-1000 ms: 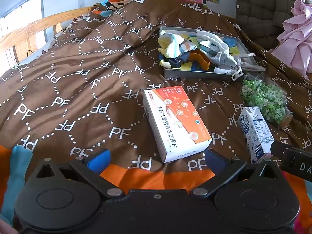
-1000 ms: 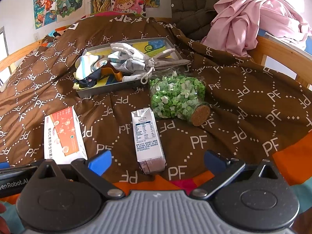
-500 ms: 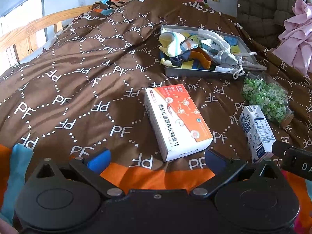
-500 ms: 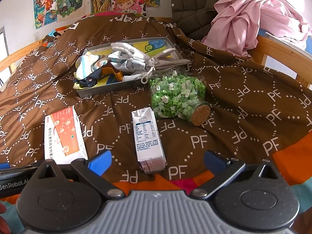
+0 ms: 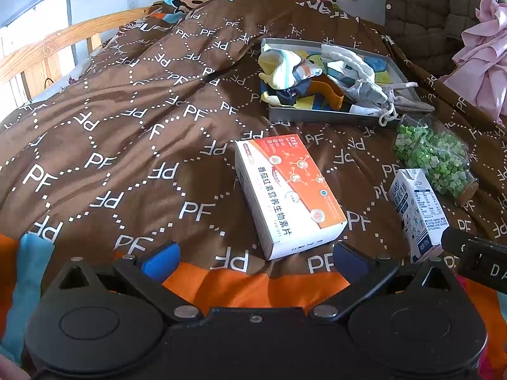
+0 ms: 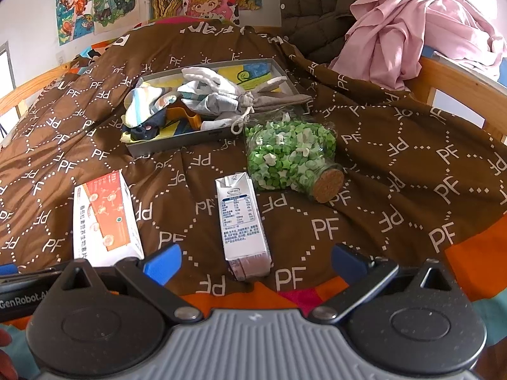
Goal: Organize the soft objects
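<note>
Little has changed: the left gripper (image 5: 253,255) has only edged nearer the box (image 5: 290,194). Both it and the right gripper (image 6: 255,258) gape, holding nothing. The socks (image 6: 202,101) already sit in the tray (image 6: 177,144), so organizing looks nearly done.
</note>
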